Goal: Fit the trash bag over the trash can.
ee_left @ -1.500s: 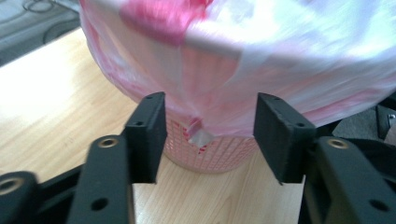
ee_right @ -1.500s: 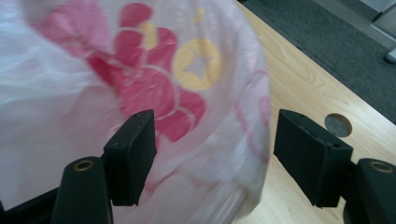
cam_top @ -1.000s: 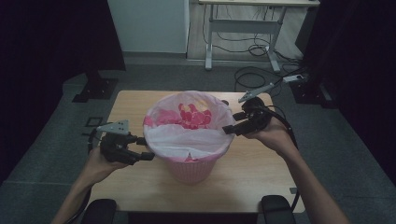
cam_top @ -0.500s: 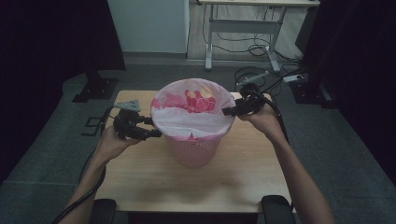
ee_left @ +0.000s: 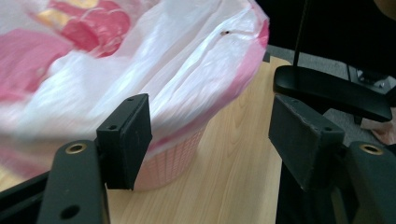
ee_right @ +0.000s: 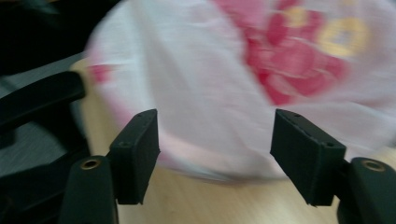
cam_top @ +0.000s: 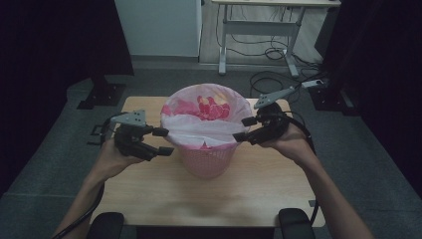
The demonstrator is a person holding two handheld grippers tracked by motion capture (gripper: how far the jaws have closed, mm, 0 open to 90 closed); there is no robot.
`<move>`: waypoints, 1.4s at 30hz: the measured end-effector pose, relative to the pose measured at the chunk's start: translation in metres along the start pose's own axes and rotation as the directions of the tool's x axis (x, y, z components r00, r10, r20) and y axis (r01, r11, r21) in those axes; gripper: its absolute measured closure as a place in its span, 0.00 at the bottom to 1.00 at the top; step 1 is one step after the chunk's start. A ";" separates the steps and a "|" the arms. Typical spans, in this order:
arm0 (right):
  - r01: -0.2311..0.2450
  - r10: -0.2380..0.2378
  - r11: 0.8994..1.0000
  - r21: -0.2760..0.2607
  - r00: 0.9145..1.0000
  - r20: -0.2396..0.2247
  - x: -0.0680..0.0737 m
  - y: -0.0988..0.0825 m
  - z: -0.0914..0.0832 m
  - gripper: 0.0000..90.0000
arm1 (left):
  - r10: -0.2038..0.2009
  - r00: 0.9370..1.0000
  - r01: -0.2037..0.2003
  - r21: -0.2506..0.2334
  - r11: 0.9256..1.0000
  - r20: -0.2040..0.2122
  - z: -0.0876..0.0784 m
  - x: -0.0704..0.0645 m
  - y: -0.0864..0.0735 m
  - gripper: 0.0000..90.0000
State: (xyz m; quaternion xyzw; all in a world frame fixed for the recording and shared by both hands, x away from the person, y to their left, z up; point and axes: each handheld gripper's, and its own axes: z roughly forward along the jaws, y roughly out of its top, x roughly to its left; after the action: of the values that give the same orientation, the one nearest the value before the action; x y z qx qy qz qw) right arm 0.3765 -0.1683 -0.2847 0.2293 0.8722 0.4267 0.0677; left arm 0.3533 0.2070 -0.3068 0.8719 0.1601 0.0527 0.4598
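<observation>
The bag-lined basket stood between the left gripper and right gripper; both jaw pairs were spread, gripping nothing, the left having just opened further, the right closed slightly.

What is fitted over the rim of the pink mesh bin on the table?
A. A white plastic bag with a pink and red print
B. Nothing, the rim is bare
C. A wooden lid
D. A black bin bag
A: the high view shows a white plastic bag with a pink and red print folded over the rim of the pink mesh bin, which stands on the wooden table.
</observation>
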 end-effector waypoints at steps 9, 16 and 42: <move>0.178 -0.178 0.982 0.068 0.984 -0.012 0.031 -0.001 0.024 0.65 | -0.005 0.999 0.004 -0.022 1.000 -0.054 0.003 -0.005 -0.003 0.37; 0.208 -0.208 0.976 0.059 0.978 0.005 0.039 -0.005 0.012 0.87 | -0.028 0.997 0.028 0.003 1.000 -0.069 0.001 -0.005 -0.014 0.38; 0.142 -0.130 0.978 0.150 0.988 -0.084 0.034 -0.044 0.041 0.80 | -0.056 0.996 0.059 0.041 0.997 -0.064 0.015 0.004 -0.034 0.36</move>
State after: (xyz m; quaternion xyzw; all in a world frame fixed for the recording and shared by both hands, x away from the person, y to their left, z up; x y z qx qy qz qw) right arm 0.3447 -0.1465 -0.3418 0.1576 0.9184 0.3600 0.0463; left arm 0.3523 0.2142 -0.3437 0.8745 0.2004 0.0633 0.4371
